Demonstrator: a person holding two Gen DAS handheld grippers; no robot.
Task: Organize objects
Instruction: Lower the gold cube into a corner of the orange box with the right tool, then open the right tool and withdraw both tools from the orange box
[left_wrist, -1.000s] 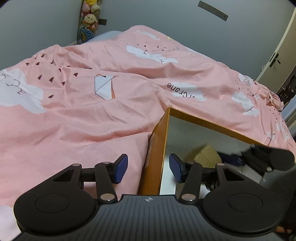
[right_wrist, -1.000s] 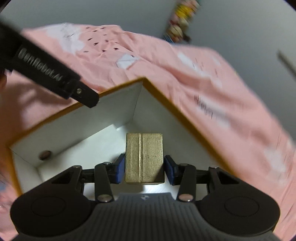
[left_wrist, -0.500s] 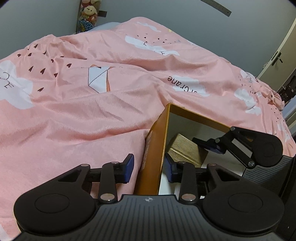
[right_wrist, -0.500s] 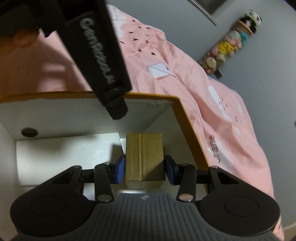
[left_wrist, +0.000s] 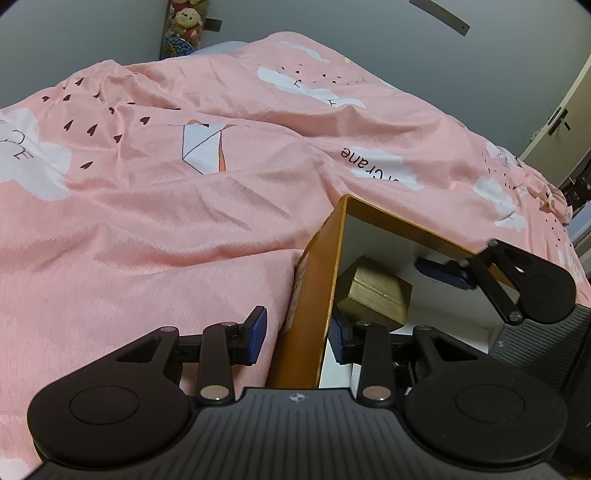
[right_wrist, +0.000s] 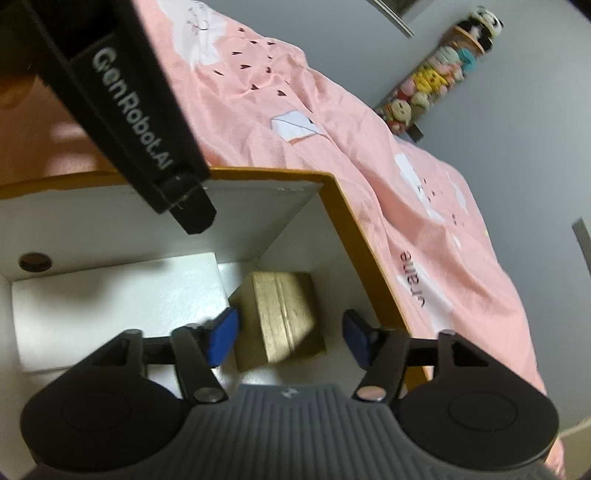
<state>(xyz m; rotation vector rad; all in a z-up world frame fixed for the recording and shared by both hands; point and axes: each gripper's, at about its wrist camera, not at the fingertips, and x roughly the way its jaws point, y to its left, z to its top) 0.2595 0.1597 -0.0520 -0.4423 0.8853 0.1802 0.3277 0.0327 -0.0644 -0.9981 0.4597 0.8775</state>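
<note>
1. Status: our right gripper (right_wrist: 290, 338) stands with its jaws apart around the gold box (right_wrist: 282, 319), and a gap shows at the right-hand pad. The gold box sits tilted in the far corner of the orange-rimmed carton (right_wrist: 354, 214), beside a white block (right_wrist: 118, 295) on the floor of the carton. Our left gripper (left_wrist: 297, 338) straddles the carton's side wall with one pad inside and one outside; we cannot tell whether the pads press the wall.

2. Risk: the box leans on one edge. If we lift the right gripper out at an angle, the left-hand pad, which is just beside the box, may drag it or tip it further.

3. Risk: if the left gripper shifts, the carton may slide or tilt on the soft pink duvet (left_wrist: 184, 206), which gives poor support.

4. Change from one second ago: the right jaws have just been opening, whereas they clamped the box then. The box hung upright in them; it now lies tilted. The left jaws have narrowed onto the carton wall.
</note>
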